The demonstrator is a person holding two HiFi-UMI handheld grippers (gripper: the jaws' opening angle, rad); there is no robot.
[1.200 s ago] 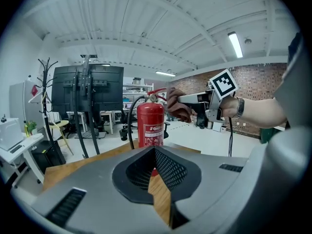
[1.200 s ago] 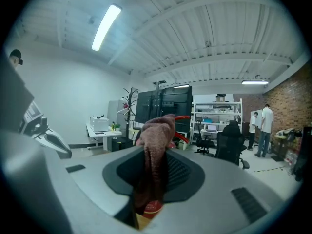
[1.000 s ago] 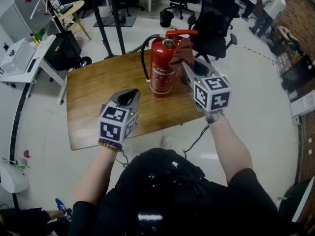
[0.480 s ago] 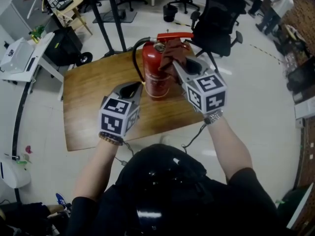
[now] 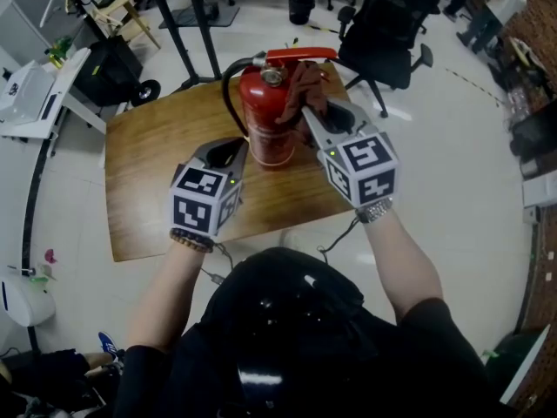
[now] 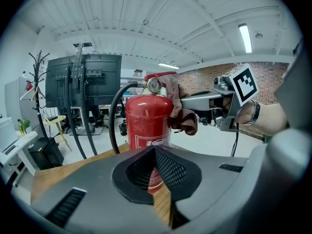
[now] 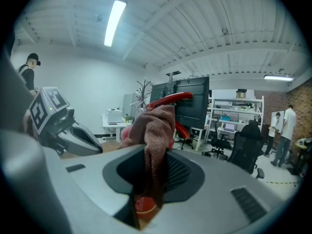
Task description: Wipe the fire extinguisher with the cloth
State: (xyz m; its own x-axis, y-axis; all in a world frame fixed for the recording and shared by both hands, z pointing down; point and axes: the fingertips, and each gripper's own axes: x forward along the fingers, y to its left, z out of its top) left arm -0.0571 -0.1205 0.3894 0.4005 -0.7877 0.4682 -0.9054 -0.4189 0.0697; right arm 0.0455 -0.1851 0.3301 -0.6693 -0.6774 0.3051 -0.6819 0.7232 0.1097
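Fingers [image 7: 179, 172] of the right gripper [image 5: 312, 118] pinch the cloth [image 7: 155, 130], which hangs bunched between them. Left gripper [image 5: 228, 152] fingers [image 6: 171, 167] are pressed together at the tips, with nothing held.

Against one second ago, the left gripper has advanced across the table [image 5: 148, 190]. Its tip now sits just beside the extinguisher [image 5: 265, 120], low on the left flank; before, it stood well short. The right gripper has come in from the right, so the cloth now lies against the upper right shoulder, below the red lever [image 5: 300, 55]. The extinguisher stands upright on the table's far half, as before, with the hose [image 5: 226, 85] looping down its left side.

Left gripper view alone shows the gauge [image 6: 154, 85] and the cloth touching the cylinder's side. Right gripper view has the cylinder mostly hidden behind the cloth, with only a red patch seen low between the jaws. Head view alone shows a black chair [image 5: 387, 33] beyond the table. Right gripper view alone shows people [image 7: 283, 130] standing at the far right.
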